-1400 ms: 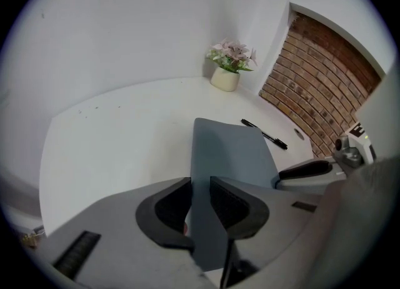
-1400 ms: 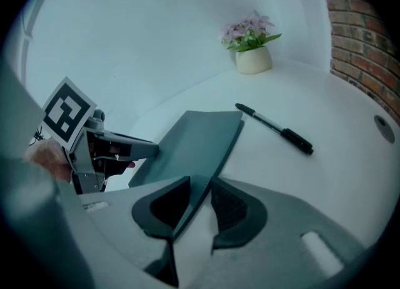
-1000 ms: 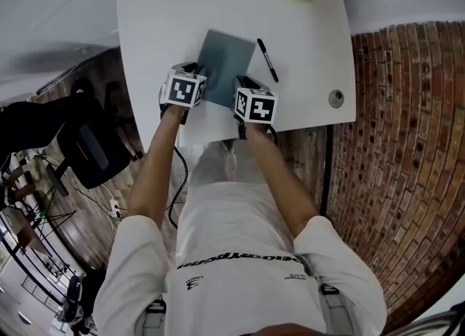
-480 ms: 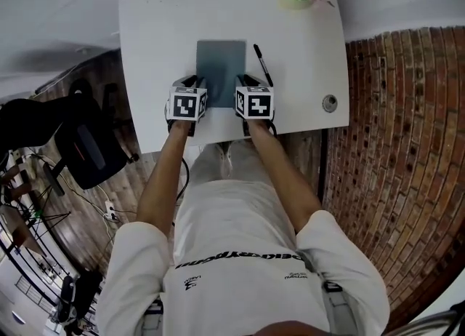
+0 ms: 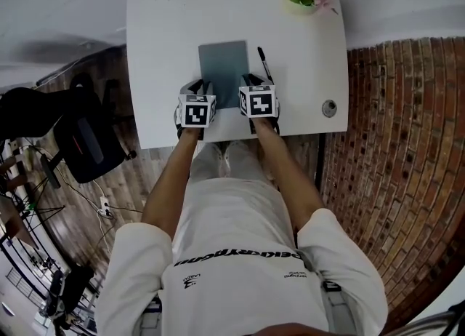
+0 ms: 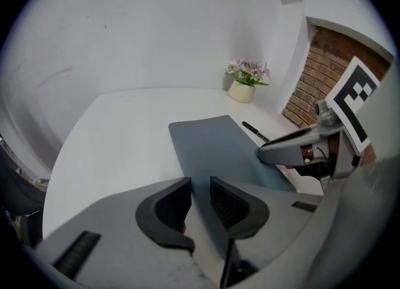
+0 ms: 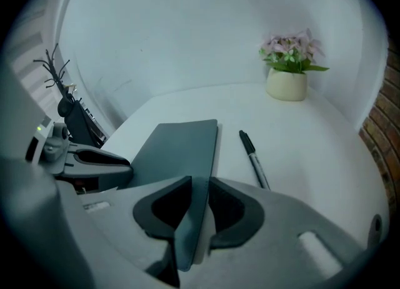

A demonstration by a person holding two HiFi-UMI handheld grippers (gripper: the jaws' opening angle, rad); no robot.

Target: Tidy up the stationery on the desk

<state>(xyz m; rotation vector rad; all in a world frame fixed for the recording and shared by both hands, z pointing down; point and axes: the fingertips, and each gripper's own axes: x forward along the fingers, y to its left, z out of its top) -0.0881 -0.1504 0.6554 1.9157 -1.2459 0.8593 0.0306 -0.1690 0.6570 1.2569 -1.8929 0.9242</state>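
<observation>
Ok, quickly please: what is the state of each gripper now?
Left gripper: closed on the near left corner of the notebook.
Right gripper: closed on the notebook's near right corner.

A thin slate-grey notebook [image 5: 223, 62] is closed, its plain cover up, near the middle of the white tabletop [image 5: 167, 51], long sides running from 12 to 6 o'clock. Its 6 o'clock edge is pinched at both corners: the left hand-held gripper [image 6: 201, 187] clamps the 7 o'clock corner and the right hand-held gripper [image 7: 199, 187] the 5 o'clock corner. A slim dark pen [image 5: 263, 63] lies flat just beside the notebook at its 3 o'clock side, not touching it, black-capped end towards 11 o'clock and the other end towards 5 o'clock.
</observation>
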